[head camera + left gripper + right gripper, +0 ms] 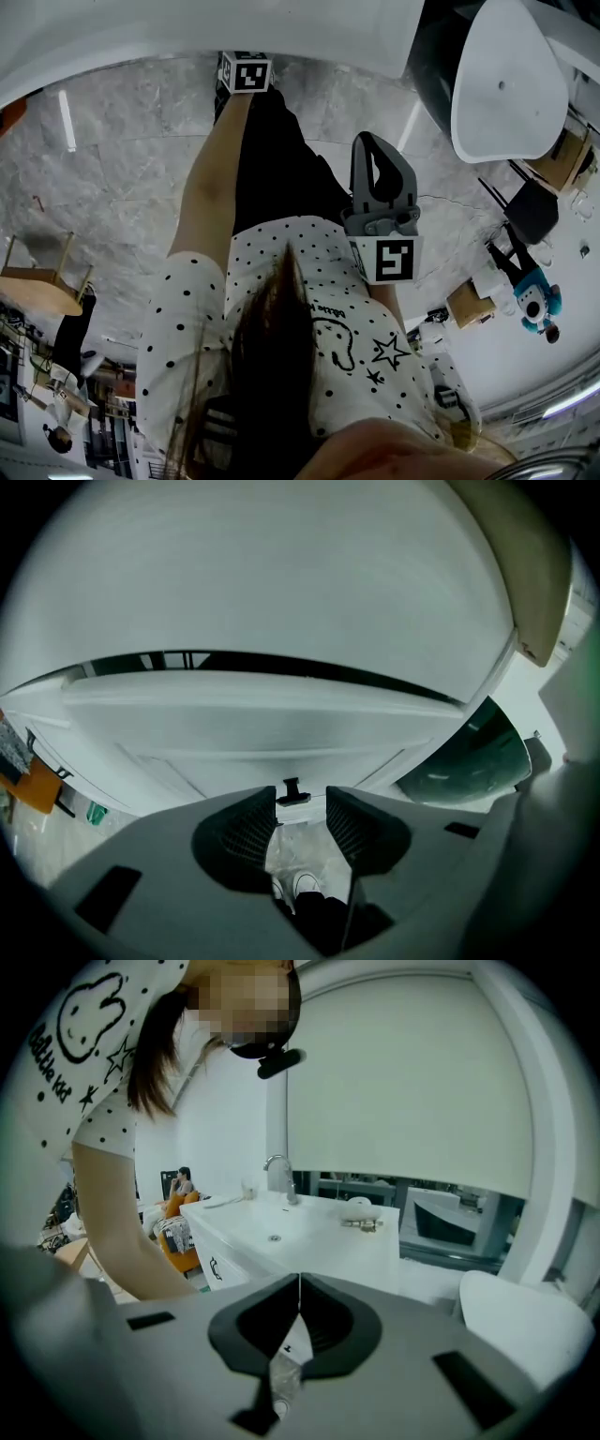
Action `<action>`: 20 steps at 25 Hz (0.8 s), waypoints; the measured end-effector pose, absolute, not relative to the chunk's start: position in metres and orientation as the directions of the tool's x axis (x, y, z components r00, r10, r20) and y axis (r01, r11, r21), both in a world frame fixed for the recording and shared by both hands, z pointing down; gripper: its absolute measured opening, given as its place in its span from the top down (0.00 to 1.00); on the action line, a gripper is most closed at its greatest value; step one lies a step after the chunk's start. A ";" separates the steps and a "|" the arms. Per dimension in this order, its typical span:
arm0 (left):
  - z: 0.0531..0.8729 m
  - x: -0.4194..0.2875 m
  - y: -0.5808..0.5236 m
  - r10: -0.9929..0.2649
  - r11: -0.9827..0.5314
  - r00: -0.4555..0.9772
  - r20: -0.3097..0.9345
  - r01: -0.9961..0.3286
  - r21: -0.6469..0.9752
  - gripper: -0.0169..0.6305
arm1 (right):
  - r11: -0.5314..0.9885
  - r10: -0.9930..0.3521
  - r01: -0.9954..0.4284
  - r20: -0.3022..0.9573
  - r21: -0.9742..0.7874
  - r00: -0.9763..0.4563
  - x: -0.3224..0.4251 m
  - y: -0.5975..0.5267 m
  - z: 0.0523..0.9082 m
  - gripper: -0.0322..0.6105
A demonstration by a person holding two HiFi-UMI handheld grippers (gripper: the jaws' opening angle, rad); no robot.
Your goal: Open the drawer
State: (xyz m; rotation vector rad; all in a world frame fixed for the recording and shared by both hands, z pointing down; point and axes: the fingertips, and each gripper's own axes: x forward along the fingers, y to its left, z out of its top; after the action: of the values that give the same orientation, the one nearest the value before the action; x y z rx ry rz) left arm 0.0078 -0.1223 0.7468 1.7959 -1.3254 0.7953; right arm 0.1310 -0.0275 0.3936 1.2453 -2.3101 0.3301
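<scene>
In the left gripper view a white cabinet front (234, 733) fills the frame under a white countertop (281, 583). A small black handle (292, 787) on the drawer front shows just beyond the tips of my left gripper (302, 795). Its jaws stand open with nothing between them. In the head view only that gripper's marker cube (246, 73) shows, low beside the cabinet edge (281, 28). My right gripper (298, 1283) is shut and empty, held back at the person's side, away from the cabinet.
The right gripper view shows a white vanity (309, 1232) with a basin and faucet (279, 1174). A white rounded seat (506, 84) stands to the right. A wooden stool (42, 281) is on the marble floor (122, 169) to the left.
</scene>
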 end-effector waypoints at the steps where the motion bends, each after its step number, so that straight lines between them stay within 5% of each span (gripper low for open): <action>1: 0.750 0.008 -0.124 -0.492 -0.177 0.260 0.831 -0.964 0.197 0.74 | 0.551 -0.714 -0.835 0.529 0.017 -0.460 0.133 -0.027 0.395 0.93; 20: 0.797 0.004 -0.100 -0.370 -0.088 0.234 0.899 -0.972 0.217 0.76 | 0.559 -0.683 -0.829 0.569 0.004 -0.458 0.128 -0.017 0.416 0.93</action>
State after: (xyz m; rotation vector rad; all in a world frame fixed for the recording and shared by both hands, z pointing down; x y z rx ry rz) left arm 0.0044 -0.1002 0.7974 1.6215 -1.2791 0.8559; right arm 0.1281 -0.0166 0.4155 1.2133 -2.2771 0.3745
